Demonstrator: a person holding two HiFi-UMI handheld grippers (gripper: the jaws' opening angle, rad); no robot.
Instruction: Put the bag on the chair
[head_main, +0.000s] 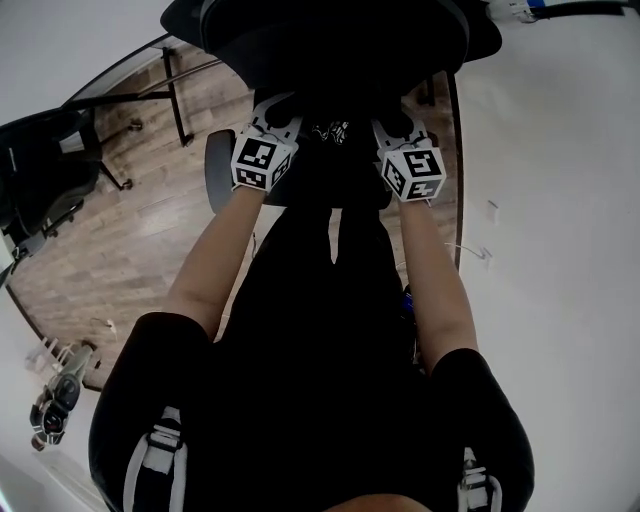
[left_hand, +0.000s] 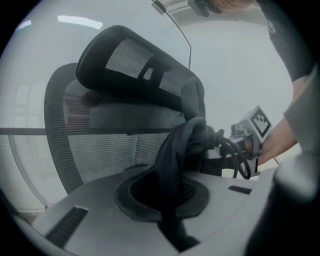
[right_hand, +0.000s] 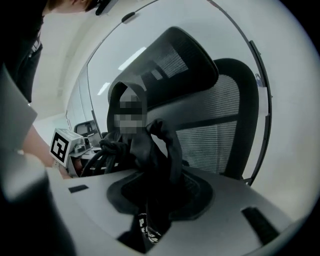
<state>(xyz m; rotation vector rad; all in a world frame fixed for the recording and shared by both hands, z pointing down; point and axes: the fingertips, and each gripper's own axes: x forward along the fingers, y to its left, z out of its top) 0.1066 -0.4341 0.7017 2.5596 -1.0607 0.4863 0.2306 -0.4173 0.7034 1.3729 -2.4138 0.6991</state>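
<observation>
In the head view a black bag (head_main: 325, 250) hangs between my two grippers, right in front of a black office chair (head_main: 330, 45). My left gripper (head_main: 280, 112) is shut on the bag's dark fabric (left_hand: 180, 150), which bunches up out of its jaws. My right gripper (head_main: 392, 118) is shut on another fold or strap of the bag (right_hand: 157, 150). In both gripper views the chair's mesh back (left_hand: 100, 135) and headrest (right_hand: 170, 65) rise close behind the bag. Each gripper view also shows the other gripper's marker cube (left_hand: 255, 125) (right_hand: 65, 145). The chair's seat is hidden.
Wooden floor (head_main: 130, 240) lies to the left, with black desk legs (head_main: 175, 95) and another dark chair (head_main: 40, 185). A chair armrest (head_main: 218, 168) sticks out beside my left gripper. A white wall (head_main: 560, 200) runs along the right. Small items sit at the lower left (head_main: 55, 400).
</observation>
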